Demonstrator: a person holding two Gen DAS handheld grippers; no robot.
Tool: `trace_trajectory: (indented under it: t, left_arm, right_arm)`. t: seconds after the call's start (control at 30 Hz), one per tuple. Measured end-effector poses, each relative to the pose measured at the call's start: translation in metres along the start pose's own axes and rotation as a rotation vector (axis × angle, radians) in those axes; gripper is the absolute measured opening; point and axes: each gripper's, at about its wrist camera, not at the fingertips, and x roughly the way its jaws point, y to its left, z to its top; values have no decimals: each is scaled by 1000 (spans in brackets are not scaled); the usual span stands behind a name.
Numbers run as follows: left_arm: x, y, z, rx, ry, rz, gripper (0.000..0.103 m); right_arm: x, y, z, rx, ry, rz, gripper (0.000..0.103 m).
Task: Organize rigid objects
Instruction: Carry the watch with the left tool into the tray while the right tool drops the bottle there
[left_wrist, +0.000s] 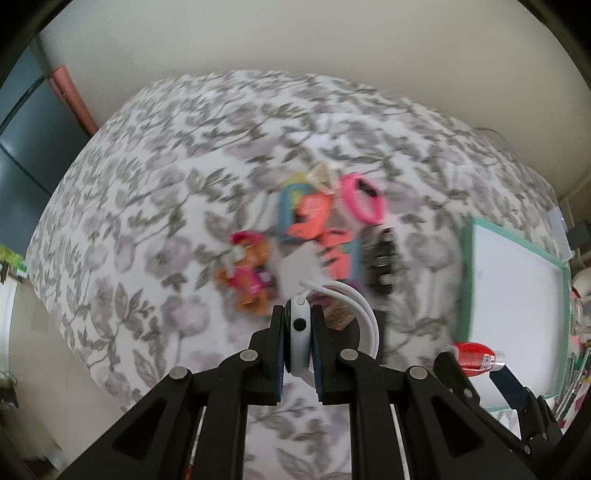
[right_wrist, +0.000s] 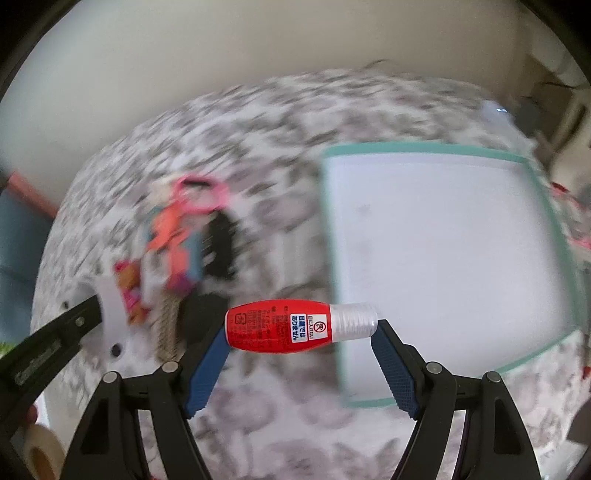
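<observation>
A: Where is the red bottle (right_wrist: 280, 325)?

B: In the right gripper (right_wrist: 301, 328), held by its two ends between the blue pads (right_wrist: 207, 373). The jaws stand wide, one pad on the base, the other on the white cap (right_wrist: 354, 320). Its long axis runs crosswise to the fingers, cap towards the right, above the near left corner of the white tray (right_wrist: 436, 254) with the green rim.

A: And the left gripper (left_wrist: 298, 332)?

B: Nearly closed on one flat white device (left_wrist: 297, 328) with a dark button; a white cord (left_wrist: 354, 306) loops off it to the right.

A: What does each view add?

B: The right wrist view shows the printed label on the bottle and the device side-on, as a broad white plate in the black fingers. The left wrist view shows the bottle only as a red shape (left_wrist: 474, 358) at the lower right, but the pile of toys (left_wrist: 317, 236) is plainer there: one pink ring (left_wrist: 364, 199), one orange-and-pink figure (left_wrist: 247, 273), one black comb-like piece (left_wrist: 382, 260); the rest is too blurred to count. The pile lies on the floral bedspread (left_wrist: 147, 184), left of the tray and apart from it.
</observation>
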Motion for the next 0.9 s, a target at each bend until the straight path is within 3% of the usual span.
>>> trace_trajectory:
  t: [0.43, 0.77, 0.9]
  left_arm:
    - [9, -95, 4, 135, -8, -80, 13]
    - [36, -155, 3, 174, 25, -120, 13]
    - [43, -169, 0, 191, 22, -149, 13]
  right_arm:
    - [4, -106, 25, 268, -31, -226, 80]
    - [-3, -158, 33, 340, -68, -396, 80]
    - [-4, -169, 34, 354, -74, -423, 80]
